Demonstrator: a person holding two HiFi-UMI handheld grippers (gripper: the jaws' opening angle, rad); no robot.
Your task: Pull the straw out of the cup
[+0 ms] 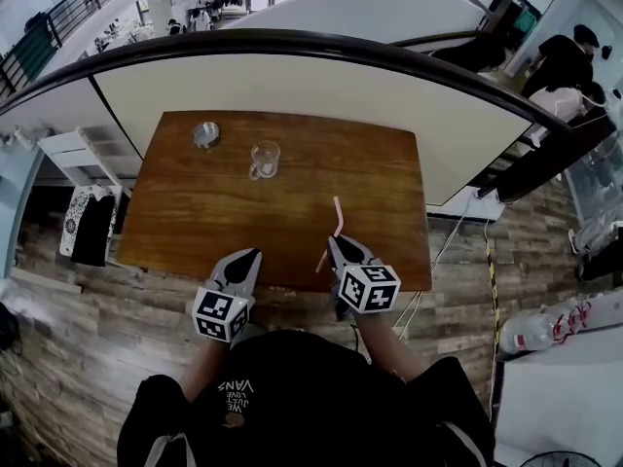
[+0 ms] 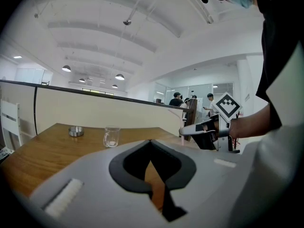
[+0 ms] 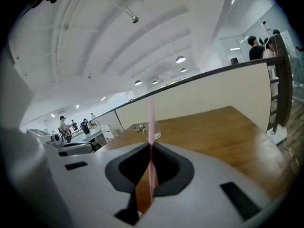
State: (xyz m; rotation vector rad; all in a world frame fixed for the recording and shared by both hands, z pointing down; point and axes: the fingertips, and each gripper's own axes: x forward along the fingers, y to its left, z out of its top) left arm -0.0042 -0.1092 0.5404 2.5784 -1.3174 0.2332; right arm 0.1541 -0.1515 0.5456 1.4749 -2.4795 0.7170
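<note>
- left gripper (image 1: 250, 254): grey tapered shell, black jaw lining; white left cube (image 1: 222, 315) with black square markers at its 6 o'clock end.
- right gripper (image 1: 337, 242): same build; right cube (image 1: 369, 287) at 5 o'clock.
- shirt (image 1: 302, 397): black, pale lettering at 9 o'clock.

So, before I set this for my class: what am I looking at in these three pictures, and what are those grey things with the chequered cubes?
There is no robot here. A person holds a hand-held claw in each hand, and the patterned cubes are part of those tools. The downward picture comes from a camera on the person's head. The other two come from cameras riding on each claw, looking along its two jaws. On the wooden table stand a clear glass cup and a small metal dish. The right claw is shut on a pink straw, which is out of the cup and near the person. The left claw is shut with nothing in it.
</note>
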